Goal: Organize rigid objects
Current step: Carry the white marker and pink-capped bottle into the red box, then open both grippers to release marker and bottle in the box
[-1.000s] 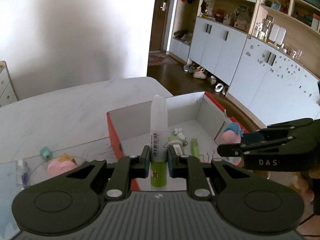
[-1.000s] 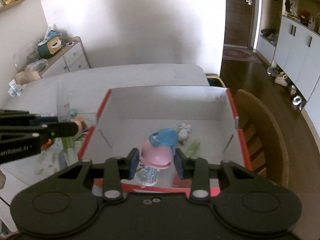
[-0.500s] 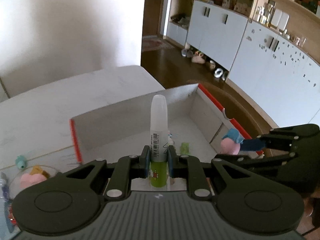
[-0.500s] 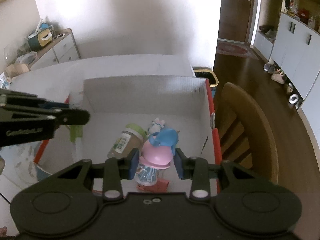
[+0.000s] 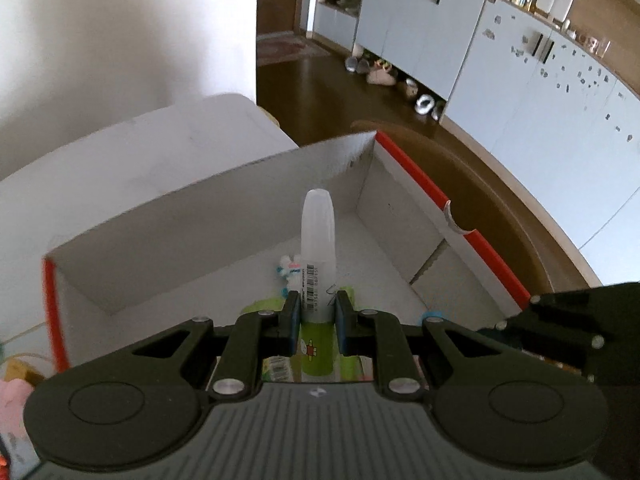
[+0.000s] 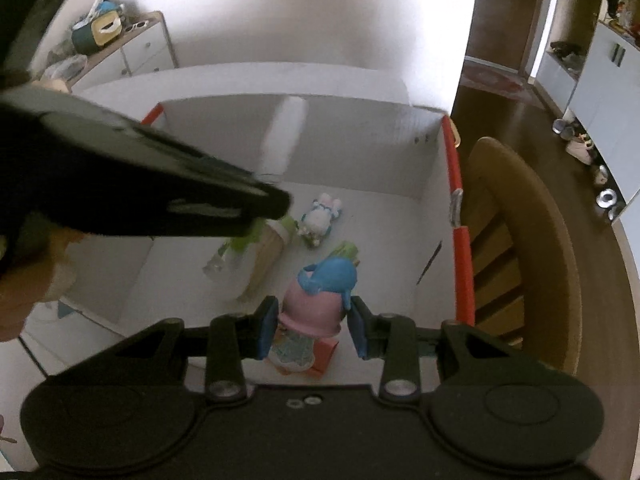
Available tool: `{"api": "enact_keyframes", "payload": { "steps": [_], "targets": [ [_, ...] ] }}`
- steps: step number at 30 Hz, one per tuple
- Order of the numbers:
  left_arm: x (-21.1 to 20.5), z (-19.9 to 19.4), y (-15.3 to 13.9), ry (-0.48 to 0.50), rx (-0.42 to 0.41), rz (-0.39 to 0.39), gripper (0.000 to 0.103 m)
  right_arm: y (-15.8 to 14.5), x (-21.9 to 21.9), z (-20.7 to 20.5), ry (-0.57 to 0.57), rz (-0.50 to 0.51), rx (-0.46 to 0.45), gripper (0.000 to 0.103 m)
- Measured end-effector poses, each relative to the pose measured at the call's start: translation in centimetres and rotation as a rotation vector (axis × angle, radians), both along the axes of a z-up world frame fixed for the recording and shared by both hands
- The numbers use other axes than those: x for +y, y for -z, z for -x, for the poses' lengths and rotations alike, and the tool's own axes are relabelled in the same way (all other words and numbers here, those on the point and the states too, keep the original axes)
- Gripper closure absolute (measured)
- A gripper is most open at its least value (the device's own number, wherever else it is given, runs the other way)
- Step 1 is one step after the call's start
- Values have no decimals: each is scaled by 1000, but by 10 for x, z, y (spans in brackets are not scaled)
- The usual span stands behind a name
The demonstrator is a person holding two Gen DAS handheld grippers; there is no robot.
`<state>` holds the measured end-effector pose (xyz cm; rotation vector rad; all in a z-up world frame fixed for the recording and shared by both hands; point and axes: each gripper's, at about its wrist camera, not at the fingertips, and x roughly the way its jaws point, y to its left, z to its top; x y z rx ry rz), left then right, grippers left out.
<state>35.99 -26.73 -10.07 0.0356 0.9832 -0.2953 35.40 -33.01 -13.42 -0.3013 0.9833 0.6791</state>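
Observation:
My left gripper point(image 5: 316, 316) is shut on a green bottle with a translucent white cap point(image 5: 318, 232), held upright over the inside of the white box with red rims point(image 5: 200, 220). In the right wrist view that left gripper point(image 6: 276, 204) reaches in from the left above the box point(image 6: 452, 168), its bottle point(image 6: 284, 136) blurred. My right gripper point(image 6: 312, 328) is shut on a small bottle with a pink and blue lid point(image 6: 316, 304), low over the box's near end. On the box floor lie a rabbit figure point(image 6: 320, 216), a jar with a green lid point(image 6: 268, 248) and a green piece point(image 6: 346, 250).
A wooden chair point(image 6: 520, 240) stands right against the box's right side. The box sits on a white table point(image 5: 140, 148). A pink toy point(image 5: 12, 396) lies on the table left of the box. White cabinets point(image 5: 520, 80) line the far wall; a drawer unit point(image 6: 132, 52) stands at back left.
Both grippers have moved forward over the box, each still holding its bottle. The left one now crosses in front of the right wrist camera, and the right one sits lower inside the box.

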Motion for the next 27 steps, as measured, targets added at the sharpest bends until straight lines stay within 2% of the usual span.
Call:
{"api": "enact_keyframes", "payload": {
  "steps": [15,22,27],
  "targets": [
    [-21,-39,34,17,77,-54,86,12,3,-16,-9,-11,43,67],
    [-18,-45,50,8,117,-75,85,11,-4,-20,-7,-21,60,67],
    [-23,-42,48,17,113,-88,85,10,-6,-18,-6,-25,69,66]
  ]
}}
